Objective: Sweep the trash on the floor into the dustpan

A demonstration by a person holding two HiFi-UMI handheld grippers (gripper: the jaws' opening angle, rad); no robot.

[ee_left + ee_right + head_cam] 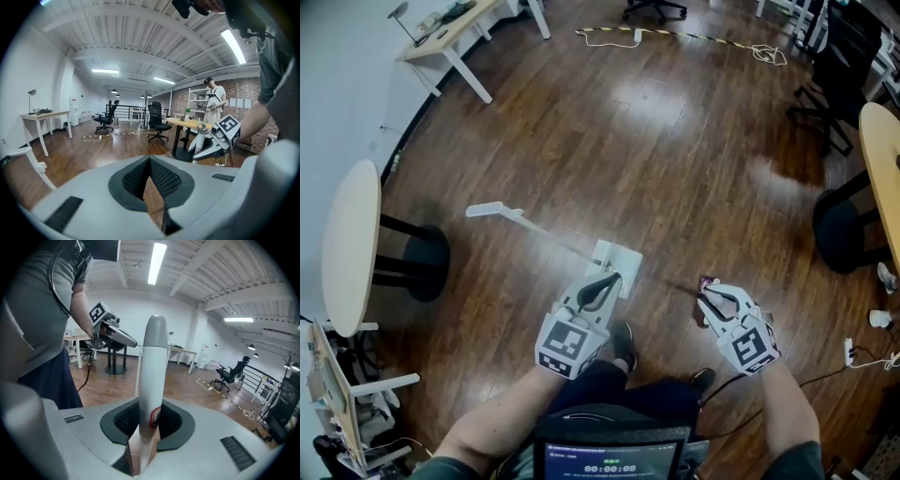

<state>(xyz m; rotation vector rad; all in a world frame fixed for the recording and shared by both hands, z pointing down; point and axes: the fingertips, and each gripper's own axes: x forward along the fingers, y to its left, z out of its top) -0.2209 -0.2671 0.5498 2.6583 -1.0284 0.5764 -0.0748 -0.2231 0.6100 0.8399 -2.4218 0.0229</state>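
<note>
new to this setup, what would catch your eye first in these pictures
The right gripper is shut on a white handle standing up between its jaws. In the head view a white dustpan sits on the wood floor at the tip of the left gripper, whose jaws meet on nothing, and a small reddish scrap lies by the right gripper.

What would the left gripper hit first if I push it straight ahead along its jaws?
Nothing close: ahead of the left gripper lies open wood floor, then probably the black office chair far off. The dustpan handle sits left, the right gripper right.
</note>
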